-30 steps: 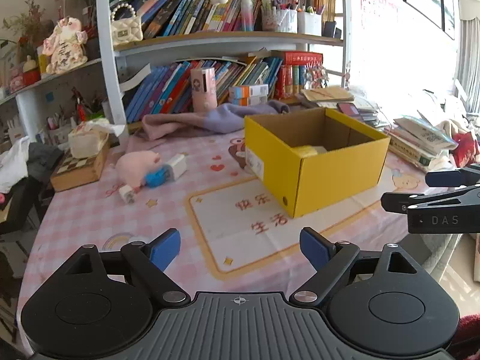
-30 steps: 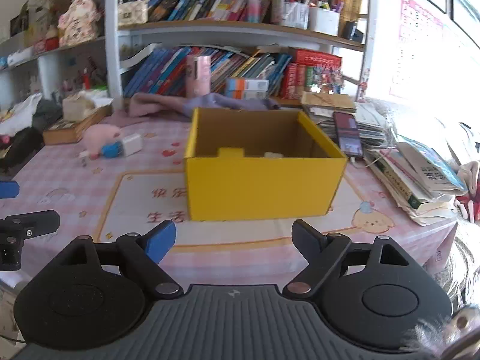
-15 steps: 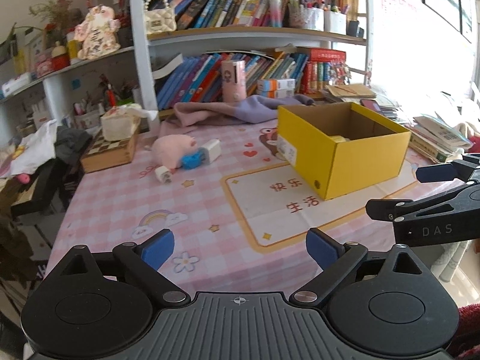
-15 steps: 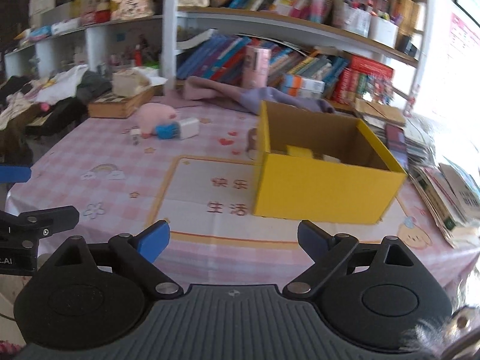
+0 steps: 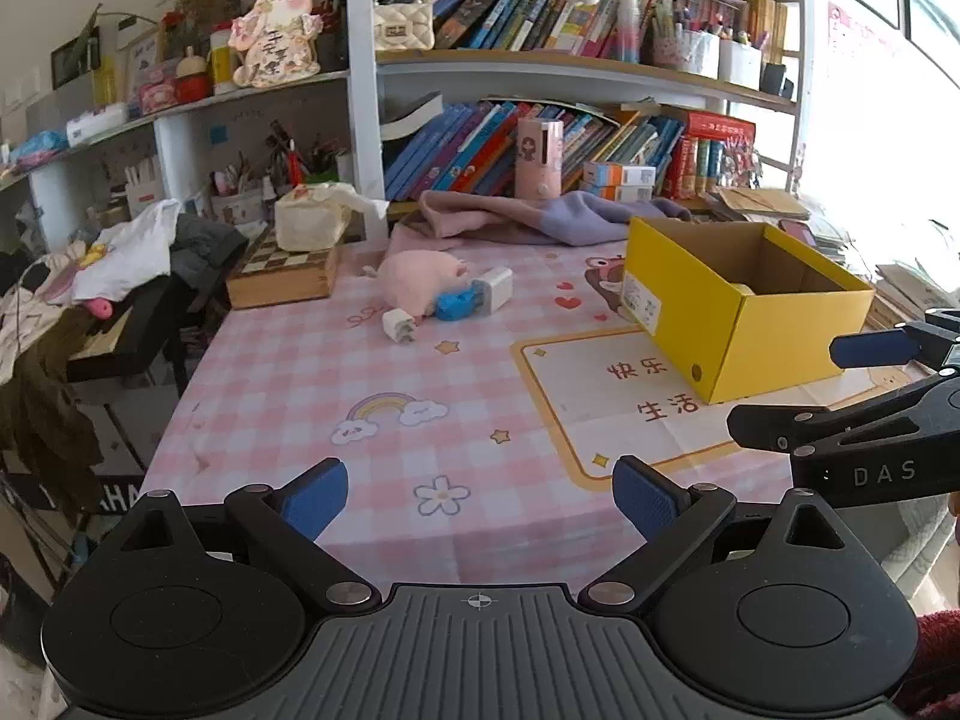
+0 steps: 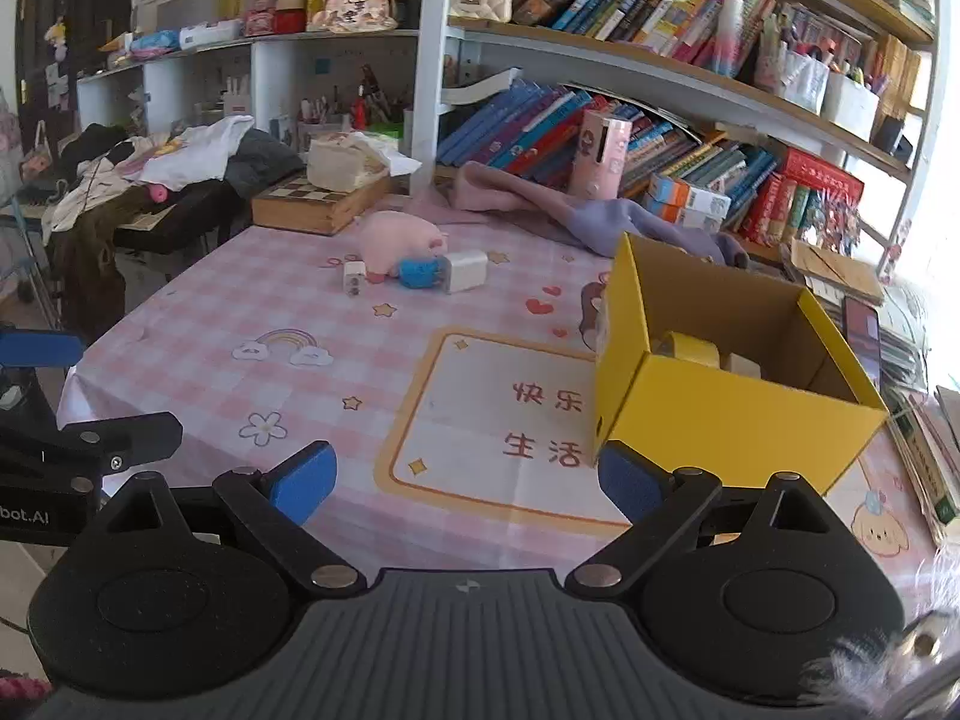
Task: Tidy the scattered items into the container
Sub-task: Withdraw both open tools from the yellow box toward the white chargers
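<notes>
Jaws of left gripper (image 5: pixel 480 495) and right gripper (image 6: pixel 468 477) wide apart, empty, above the tablecloth (image 5: pixel 312 384).

The left tongs (image 5: pixel 480 495) hang with blue-padded fingers (image 5: pixel 315 495) spread wide, gripping nothing. The right tongs (image 6: pixel 465 480) are likewise parted and bare. Both sit side by side, pointing forward, each visible at the edge of the other's view.

Pink plush pig (image 5: pixel 420 276) sits mid-counter, small white plug (image 5: pixel 398 324) in front, square white charger (image 5: pixel 493 287) at its right; yellow cardboard box (image 5: pixel 744 324) well right.
</notes>
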`<state>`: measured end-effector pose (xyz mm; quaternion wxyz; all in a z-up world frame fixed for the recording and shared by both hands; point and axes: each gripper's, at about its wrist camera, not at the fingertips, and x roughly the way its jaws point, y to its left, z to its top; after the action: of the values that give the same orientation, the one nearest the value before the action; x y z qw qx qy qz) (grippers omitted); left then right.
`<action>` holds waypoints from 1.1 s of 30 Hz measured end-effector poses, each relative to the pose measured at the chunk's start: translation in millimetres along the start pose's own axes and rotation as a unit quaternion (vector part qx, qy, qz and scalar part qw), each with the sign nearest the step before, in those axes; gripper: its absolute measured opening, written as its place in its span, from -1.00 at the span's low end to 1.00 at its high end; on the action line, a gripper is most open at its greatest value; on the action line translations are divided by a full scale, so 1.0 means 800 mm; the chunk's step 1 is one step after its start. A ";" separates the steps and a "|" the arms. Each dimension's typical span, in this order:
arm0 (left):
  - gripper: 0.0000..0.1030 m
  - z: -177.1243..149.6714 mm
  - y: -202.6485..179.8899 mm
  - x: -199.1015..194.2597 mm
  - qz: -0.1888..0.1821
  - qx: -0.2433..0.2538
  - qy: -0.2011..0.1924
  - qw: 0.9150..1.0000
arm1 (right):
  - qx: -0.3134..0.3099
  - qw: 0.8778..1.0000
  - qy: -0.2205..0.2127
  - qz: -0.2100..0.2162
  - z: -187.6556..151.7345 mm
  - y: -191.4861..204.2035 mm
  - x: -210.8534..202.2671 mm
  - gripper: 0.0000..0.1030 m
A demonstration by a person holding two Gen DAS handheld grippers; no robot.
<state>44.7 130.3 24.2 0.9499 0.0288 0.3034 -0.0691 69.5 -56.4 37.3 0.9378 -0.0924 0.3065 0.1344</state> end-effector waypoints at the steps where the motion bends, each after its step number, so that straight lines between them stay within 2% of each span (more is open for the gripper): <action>1: 0.88 0.000 0.001 -0.001 0.001 0.000 -0.002 1.000 | -0.001 1.000 0.000 0.001 0.002 0.001 0.001 0.84; 5: 0.88 0.001 0.002 0.001 0.005 0.000 -0.009 1.000 | -0.007 1.000 0.002 0.004 0.007 0.003 0.009 0.84; 12: 0.88 0.005 0.005 0.021 0.009 -0.003 0.004 1.000 | -0.018 1.000 0.006 0.021 0.009 0.004 0.028 0.84; 16: 0.88 0.009 0.003 0.038 0.023 0.003 0.006 1.000 | -0.010 1.000 0.006 0.025 0.013 -0.003 0.042 0.80; 25: 0.88 0.030 0.003 0.088 -0.005 0.014 0.028 1.000 | -0.001 0.999 0.025 0.030 0.040 -0.022 0.096 0.78; 33: 0.88 0.061 0.005 0.144 -0.010 0.015 0.034 0.999 | -0.016 0.998 0.041 0.049 0.076 -0.039 0.157 0.65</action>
<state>166.3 116.7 -2.7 0.9378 0.0419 0.3347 -0.0820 209.9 -45.8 12.8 0.9152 -0.0971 0.3464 0.1816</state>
